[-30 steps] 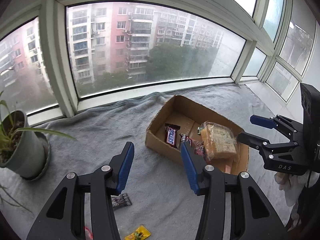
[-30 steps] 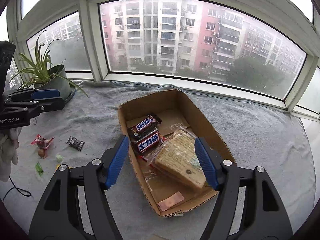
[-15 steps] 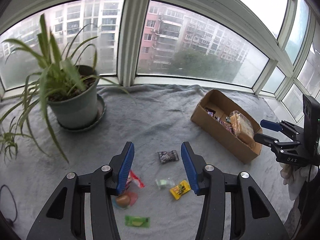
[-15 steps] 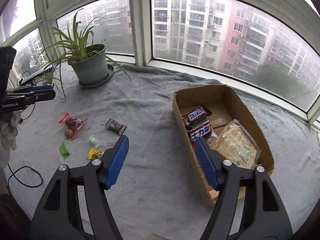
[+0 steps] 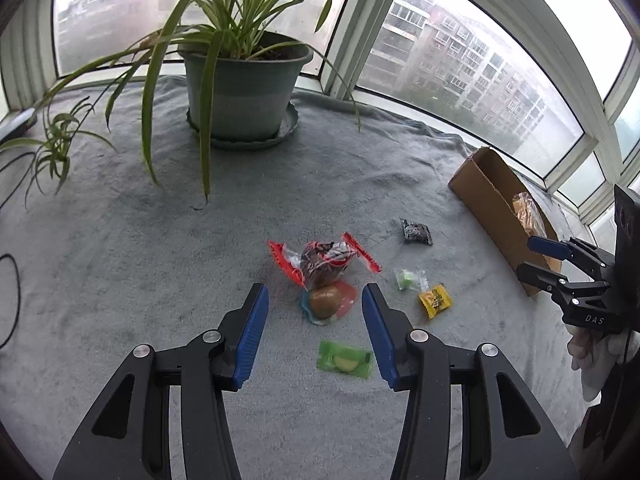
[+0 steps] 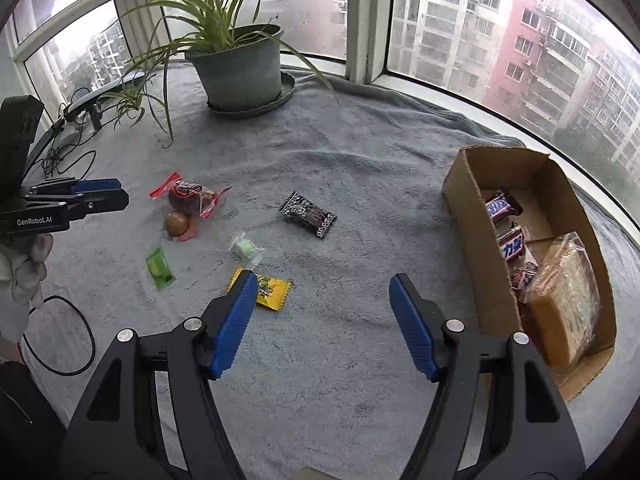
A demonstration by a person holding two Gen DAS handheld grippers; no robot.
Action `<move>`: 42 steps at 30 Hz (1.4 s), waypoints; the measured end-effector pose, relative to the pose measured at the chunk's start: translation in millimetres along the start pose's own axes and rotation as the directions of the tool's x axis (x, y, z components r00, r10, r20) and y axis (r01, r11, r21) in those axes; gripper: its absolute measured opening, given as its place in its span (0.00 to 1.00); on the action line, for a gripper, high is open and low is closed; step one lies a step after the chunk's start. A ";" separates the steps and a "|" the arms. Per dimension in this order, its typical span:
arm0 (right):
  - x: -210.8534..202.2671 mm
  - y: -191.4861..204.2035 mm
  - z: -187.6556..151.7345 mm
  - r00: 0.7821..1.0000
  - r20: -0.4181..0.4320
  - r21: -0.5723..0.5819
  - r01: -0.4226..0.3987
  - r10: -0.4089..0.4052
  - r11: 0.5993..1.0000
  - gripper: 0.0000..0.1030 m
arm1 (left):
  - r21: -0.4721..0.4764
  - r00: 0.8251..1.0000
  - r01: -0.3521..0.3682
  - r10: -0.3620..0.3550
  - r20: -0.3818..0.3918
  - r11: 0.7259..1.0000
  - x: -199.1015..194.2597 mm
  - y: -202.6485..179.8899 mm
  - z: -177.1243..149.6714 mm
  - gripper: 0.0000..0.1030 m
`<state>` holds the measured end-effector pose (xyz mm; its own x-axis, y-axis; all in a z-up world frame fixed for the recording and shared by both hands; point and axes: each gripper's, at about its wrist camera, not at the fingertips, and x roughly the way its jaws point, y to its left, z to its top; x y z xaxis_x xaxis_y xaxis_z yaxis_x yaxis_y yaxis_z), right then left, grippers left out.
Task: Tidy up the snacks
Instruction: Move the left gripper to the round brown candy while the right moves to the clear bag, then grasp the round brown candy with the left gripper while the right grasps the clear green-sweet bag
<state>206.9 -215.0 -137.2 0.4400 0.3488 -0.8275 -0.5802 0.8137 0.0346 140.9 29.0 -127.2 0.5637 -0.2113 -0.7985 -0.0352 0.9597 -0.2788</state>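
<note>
Loose snacks lie on the grey blanket: a red-wrapped snack (image 5: 320, 262), a round brown sweet (image 5: 325, 302), a green packet (image 5: 345, 360), a pale green candy (image 5: 407, 280), a yellow packet (image 5: 435, 300) and a black packet (image 5: 417, 232). My left gripper (image 5: 315, 330) is open and empty, above the brown sweet. My right gripper (image 6: 322, 322) is open and empty, beside the yellow packet (image 6: 268, 290). The cardboard box (image 6: 480, 216) at the right holds chocolate bars (image 6: 502, 208) and a bagged cake (image 6: 566, 296).
A potted spider plant (image 5: 244, 88) on a saucer stands at the back by the windows. Black cables (image 6: 68, 152) lie at the blanket's left edge. Bare blanket (image 6: 360, 160) lies between the snacks and the box.
Both grippers have swung left, away from the box and toward the loose snacks. The left one has come down close over the sweets. Both stay open.
</note>
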 end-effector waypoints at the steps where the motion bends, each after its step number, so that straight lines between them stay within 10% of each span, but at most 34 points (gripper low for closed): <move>1: 4.1 2.6 0.9 1.000 -0.004 -0.002 -0.007 0.007 1.000 0.69 | -0.003 1.000 0.002 -0.003 -0.005 1.000 2.5 0.4 -1.8 0.46; 25: 93.0 51.9 26.0 0.986 -0.137 -0.109 -0.110 0.095 0.988 0.68 | 0.043 0.996 -0.017 0.021 -0.090 0.999 56.9 -3.3 -16.8 0.46; 42: 105.2 58.7 26.6 0.985 -0.160 -0.152 -0.086 0.061 0.985 0.35 | 0.142 0.996 -0.057 0.066 -0.059 0.988 63.4 -20.4 -19.4 0.29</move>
<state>237.4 -118.2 -207.3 0.2884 0.3188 -0.9029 -0.7133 0.7006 0.0195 161.3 -7.6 -182.5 0.5102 -0.1579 -0.8454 0.0504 0.9868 -0.1539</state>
